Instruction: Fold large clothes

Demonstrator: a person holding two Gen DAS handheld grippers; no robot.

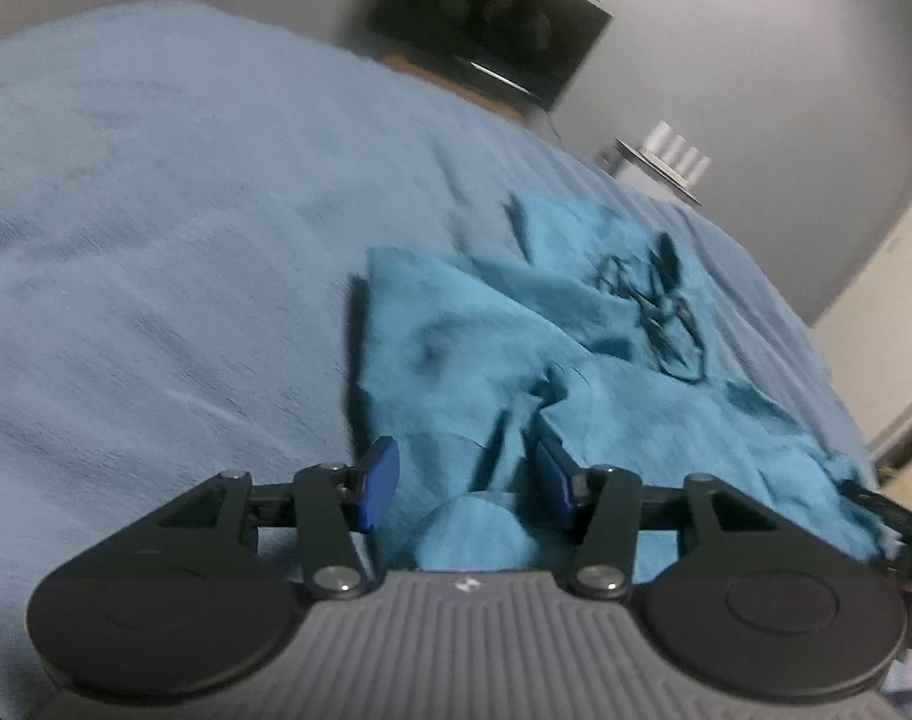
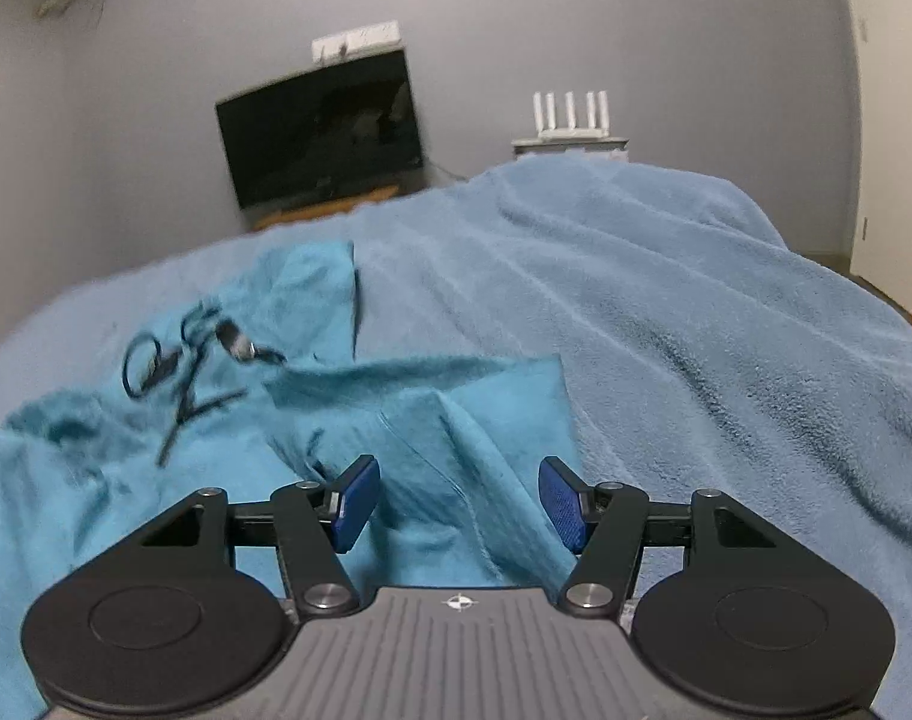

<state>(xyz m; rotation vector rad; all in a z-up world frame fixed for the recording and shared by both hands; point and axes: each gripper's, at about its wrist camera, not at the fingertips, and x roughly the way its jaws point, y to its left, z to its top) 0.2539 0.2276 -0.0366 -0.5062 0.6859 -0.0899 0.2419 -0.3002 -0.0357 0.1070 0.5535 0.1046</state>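
A: What is under the grippers?

B: A teal garment (image 1: 516, 348), soft and fleecy, lying crumpled on a pale blue blanket (image 1: 156, 240) with a ribbed, towel-like nap. A thin dark cord (image 1: 666, 312) with a small dark toggle curls on the cloth ahead of the left gripper (image 1: 468, 480), a little to its right.

A: And the left gripper itself?

B: Its jaws stand partly apart. A rounded bulge of teal cloth rises between the blue pads (image 1: 381, 480), but they do not press on it. To the gripper's left a straight garment edge runs away from it, and beyond that edge there is only blanket, wide and flat.

A: The right one?

B: The right gripper (image 2: 456, 504) has its jaws spread fairly wide, with a raised fold of the garment (image 2: 444, 438) running up between them, untouched by the pads (image 2: 564, 504). The garment's straight right-hand edge lies just past the right pad. Past it the blanket (image 2: 666, 312) spreads in long soft ridges, with much free room. To this gripper's front left lies the cord (image 2: 180, 372), looped.

A: What bounds the far side?

B: The blanket's far edge, then a grey wall with a dark screen (image 2: 324, 126) and a white finned thing (image 2: 570, 114).
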